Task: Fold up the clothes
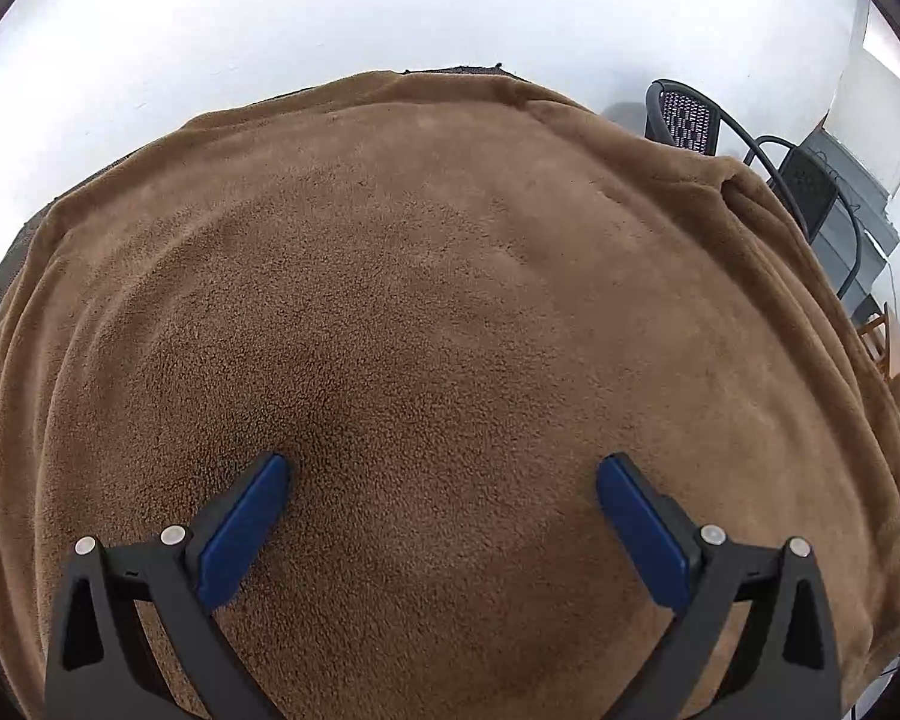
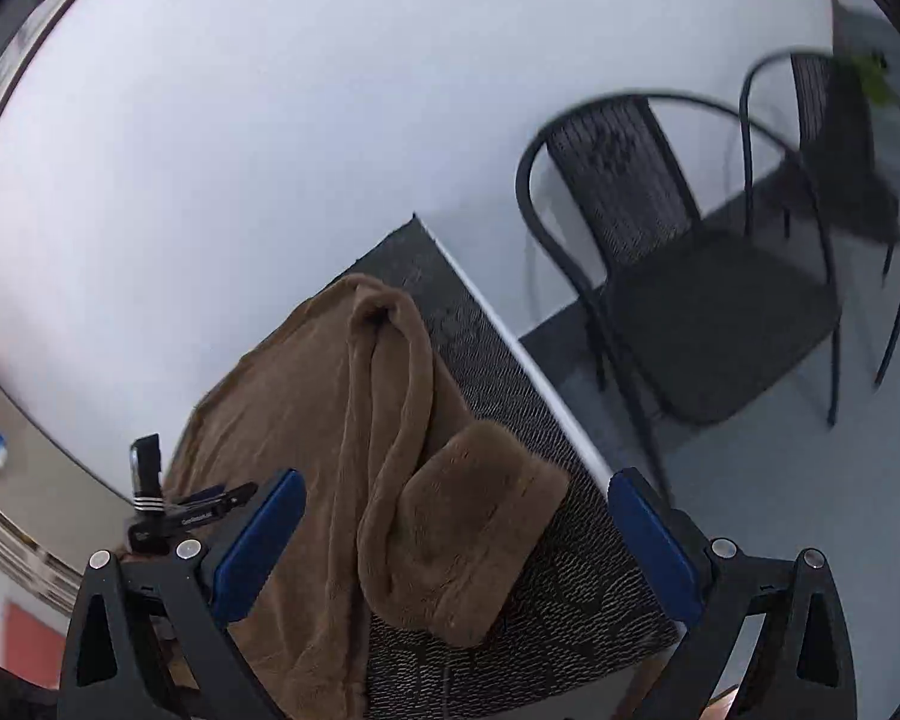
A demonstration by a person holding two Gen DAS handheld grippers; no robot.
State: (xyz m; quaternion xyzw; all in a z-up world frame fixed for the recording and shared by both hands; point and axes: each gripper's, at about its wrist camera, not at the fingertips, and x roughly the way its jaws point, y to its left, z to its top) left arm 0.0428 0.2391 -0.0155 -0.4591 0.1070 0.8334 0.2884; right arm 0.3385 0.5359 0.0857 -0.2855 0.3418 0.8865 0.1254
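The brown fleece garment (image 1: 426,312) is lying spread across the bench, covering nearly all of it in the left wrist view. Its surface is lying mostly flat there, with soft ridges along the far and right edges. In the right wrist view the same garment (image 2: 306,420) is showing a long sleeve (image 2: 390,396) running down over the body of the cloth, its wide cuff (image 2: 468,540) resting on the dark patterned bench (image 2: 510,384) top just beside the bench's white edge.

The left claw (image 1: 441,480) is hovering over the middle of the fleece, its blue-padded fingers (image 1: 246,528) standing wide apart and gripping nothing. The right claw (image 2: 456,498) is likewise standing wide apart and empty, poised above the cuff. A black device (image 2: 150,492) is showing at the left of that view, apparently the other handheld rig, though I cannot tell for certain.

Beyond the bench, two black metal chairs (image 2: 690,276) are standing on the grey floor (image 2: 780,510) against a white wall (image 2: 270,120).
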